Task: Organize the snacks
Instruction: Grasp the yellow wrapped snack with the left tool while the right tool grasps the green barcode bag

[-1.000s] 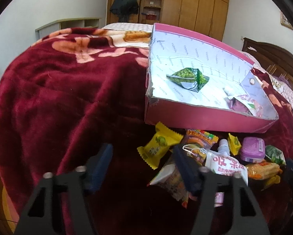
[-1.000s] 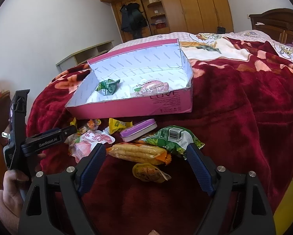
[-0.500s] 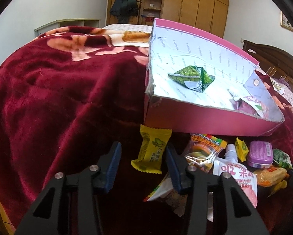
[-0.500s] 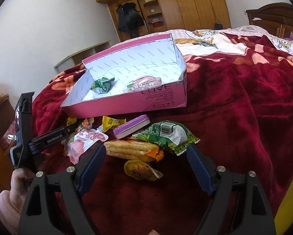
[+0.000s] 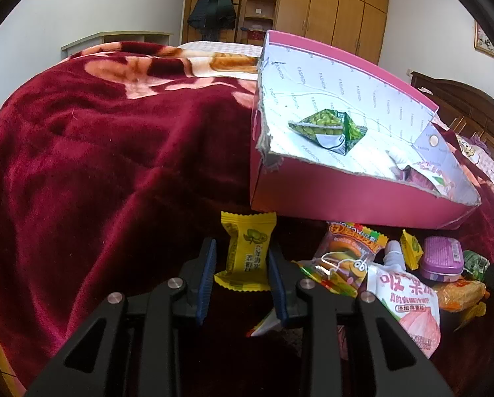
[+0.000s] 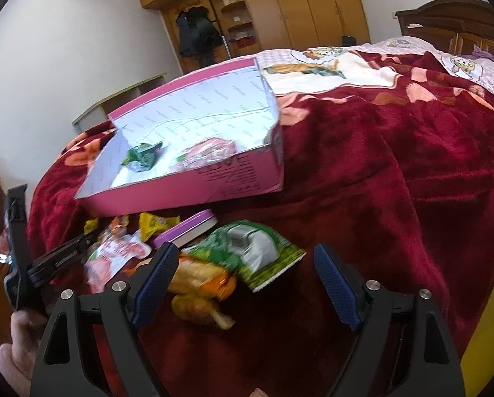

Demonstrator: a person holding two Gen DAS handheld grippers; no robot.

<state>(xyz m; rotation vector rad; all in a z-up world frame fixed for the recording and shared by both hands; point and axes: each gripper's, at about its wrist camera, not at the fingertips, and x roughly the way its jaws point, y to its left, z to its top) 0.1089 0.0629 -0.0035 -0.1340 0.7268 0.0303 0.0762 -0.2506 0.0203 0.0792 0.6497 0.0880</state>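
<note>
Left gripper (image 5: 242, 269) closed to the sides of a yellow candy packet (image 5: 247, 253); right gripper (image 6: 243, 284) spread wide above the snack pile.

The left wrist view shows the packet between the blue pads, just in front of the pink box (image 5: 346, 195) on the red blanket (image 5: 114, 152); firm clamping cannot be confirmed. It also shows a white pouch (image 5: 409, 301) and purple tin (image 5: 442, 258). The right wrist view alone shows the green packet (image 6: 253, 251) and orange packet (image 6: 200, 278) lying between its parted fingers, blurred, plus two snacks inside the box.
</note>
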